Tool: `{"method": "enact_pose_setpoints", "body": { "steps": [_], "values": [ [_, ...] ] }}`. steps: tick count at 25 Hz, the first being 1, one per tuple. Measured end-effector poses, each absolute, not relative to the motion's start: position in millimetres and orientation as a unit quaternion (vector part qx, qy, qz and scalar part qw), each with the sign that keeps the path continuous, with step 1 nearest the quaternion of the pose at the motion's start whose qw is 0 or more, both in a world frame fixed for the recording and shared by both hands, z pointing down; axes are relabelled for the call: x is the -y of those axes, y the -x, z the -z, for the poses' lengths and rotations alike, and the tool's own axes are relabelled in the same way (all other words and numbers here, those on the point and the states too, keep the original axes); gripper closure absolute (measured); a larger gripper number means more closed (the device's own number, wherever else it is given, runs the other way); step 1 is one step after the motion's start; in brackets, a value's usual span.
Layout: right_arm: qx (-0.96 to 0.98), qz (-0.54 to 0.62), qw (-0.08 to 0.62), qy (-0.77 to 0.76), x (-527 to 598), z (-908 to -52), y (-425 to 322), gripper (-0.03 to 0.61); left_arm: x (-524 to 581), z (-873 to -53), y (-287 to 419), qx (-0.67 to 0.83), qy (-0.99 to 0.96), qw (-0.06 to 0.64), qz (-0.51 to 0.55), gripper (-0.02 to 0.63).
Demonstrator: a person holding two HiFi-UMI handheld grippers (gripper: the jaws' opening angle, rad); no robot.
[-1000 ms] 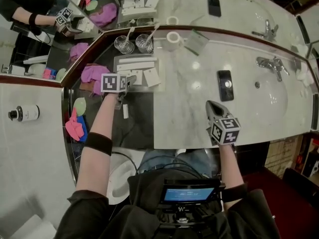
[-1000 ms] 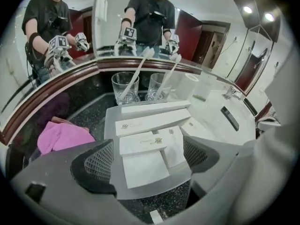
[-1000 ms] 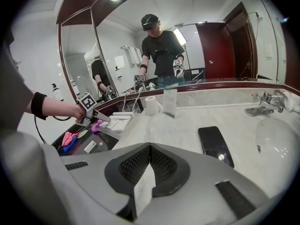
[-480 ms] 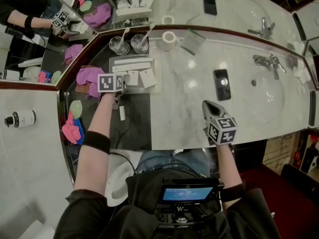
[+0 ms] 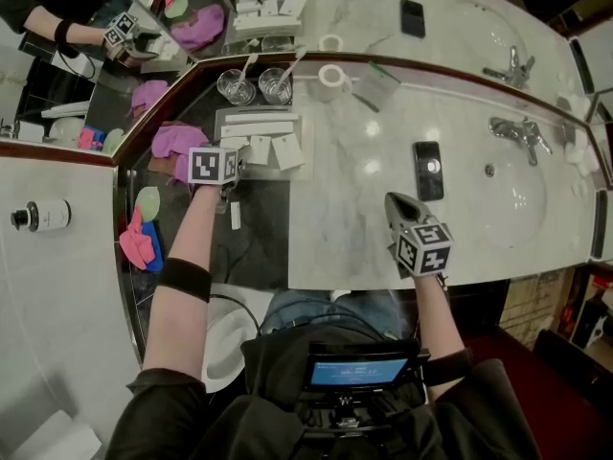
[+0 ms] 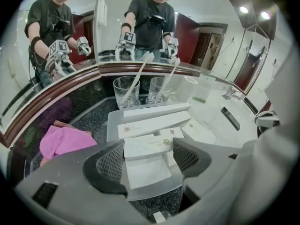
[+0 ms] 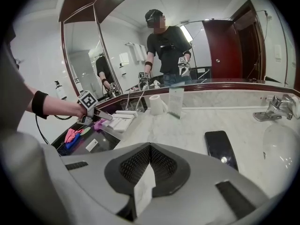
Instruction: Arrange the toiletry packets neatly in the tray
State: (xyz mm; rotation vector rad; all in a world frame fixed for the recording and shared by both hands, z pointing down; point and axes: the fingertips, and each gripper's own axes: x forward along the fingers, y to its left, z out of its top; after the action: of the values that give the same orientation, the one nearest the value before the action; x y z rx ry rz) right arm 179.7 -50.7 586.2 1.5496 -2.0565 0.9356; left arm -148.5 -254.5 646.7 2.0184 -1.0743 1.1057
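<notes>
Two clear glasses (image 6: 125,92) at the back of the dark stone part of the desk (image 5: 263,228), each with a white stick (image 6: 138,76) leaning in it. Just in front, grey tray (image 6: 111,124) holding white toiletry packets: two long boxes (image 6: 157,111) laid side by side along the far edge, parallel to it; nearer, a shorter printed packet (image 6: 140,149) lying over a plain flat one, with small square packets (image 6: 171,133) just to the right. Left hand-held gripper (image 6: 148,143) lowered over the tray's near edge, jaws wide apart and lately closing, the printed packet between them, pads just beside its two ends. Right hand-held gripper (image 7: 150,150) above the pale part of the desk, well apart from the tray, jaws together on a thin white sachet (image 7: 143,191) sticking out back toward the camera. Pink cloth (image 5: 177,142) left of the tray; black phone (image 5: 428,169) on the pale part beyond the right hand-held gripper; one small white packet (image 5: 236,216) alone on the dark stone beside the left forearm.
</notes>
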Motion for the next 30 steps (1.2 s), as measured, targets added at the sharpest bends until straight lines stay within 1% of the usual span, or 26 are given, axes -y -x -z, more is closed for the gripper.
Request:
{"method": "enact_pose_setpoints", "body": {
  "steps": [6,15,24,30],
  "values": [
    [0.749,-0.327,0.204,-0.539,55.5,-579.3,-179.8,0.563,231.4,-626.0,138.6,0.365,-0.791,0.242,-0.428,0.293],
    [0.777,-0.311,0.211,-0.506,60.9,-566.8,-169.9,0.563,148.3,-599.2,105.8,0.201,-0.849,0.113,-0.475,0.293],
    [0.789,-0.306,0.221,-0.485,49.6,-563.8,-158.9,0.563,63.8,-635.8,111.3,0.001,-0.825,0.006,-0.565,0.293],
    [0.787,-0.311,0.228,-0.482,40.2,-568.7,-153.7,0.563,48.2,-661.6,121.9,-0.050,-0.804,-0.017,-0.592,0.293]
  ]
}}
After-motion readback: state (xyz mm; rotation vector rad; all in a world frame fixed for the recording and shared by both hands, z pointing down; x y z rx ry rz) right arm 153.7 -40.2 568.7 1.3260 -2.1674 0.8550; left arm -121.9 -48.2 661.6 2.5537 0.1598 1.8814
